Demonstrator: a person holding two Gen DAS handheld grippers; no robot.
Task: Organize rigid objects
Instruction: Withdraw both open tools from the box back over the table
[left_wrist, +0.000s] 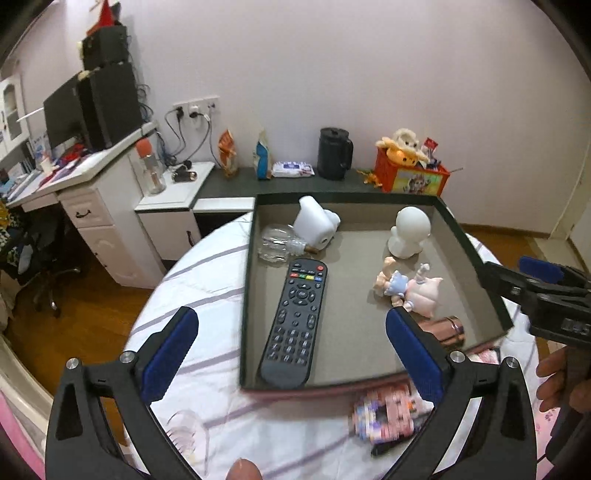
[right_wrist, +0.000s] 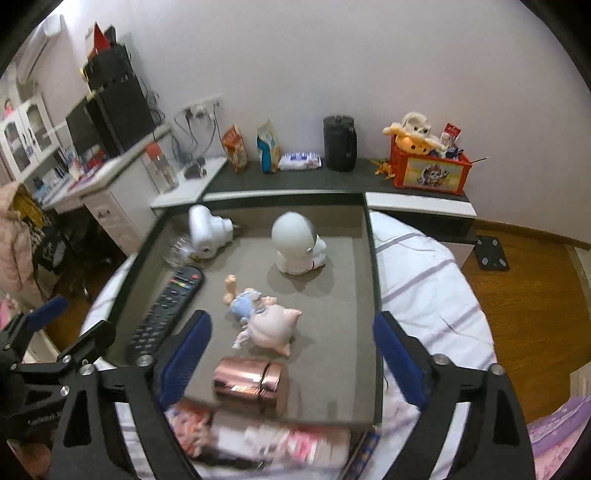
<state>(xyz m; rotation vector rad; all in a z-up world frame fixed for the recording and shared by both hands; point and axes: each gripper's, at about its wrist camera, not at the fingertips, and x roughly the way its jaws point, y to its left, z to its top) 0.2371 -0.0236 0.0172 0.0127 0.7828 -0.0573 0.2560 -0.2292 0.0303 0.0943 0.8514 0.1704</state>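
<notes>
A shallow dark-walled tray (left_wrist: 246, 295) (right_wrist: 375, 295) lies on the striped bedsheet. In it lie a black remote (left_wrist: 295, 325) (right_wrist: 166, 310), a clear bulb (left_wrist: 275, 245), a white lamp-like toy (left_wrist: 316, 223) (right_wrist: 207, 230), a white astronaut figure (left_wrist: 408, 232) (right_wrist: 297, 243), a small doll with a pink pig (left_wrist: 406, 286) (right_wrist: 264, 317), and a copper tin (right_wrist: 251, 382) (left_wrist: 448, 330). My left gripper (left_wrist: 291, 350) is open over the tray's near edge, above the remote. My right gripper (right_wrist: 291, 354) is open above the copper tin.
Pink printed packets (left_wrist: 386, 413) (right_wrist: 295, 441) lie on the sheet in front of the tray. A clear plastic piece (left_wrist: 184, 428) lies near left. Behind stand a dark shelf with a black jug (left_wrist: 334, 153), snack bags and a red toy box (left_wrist: 410, 173); a desk at left.
</notes>
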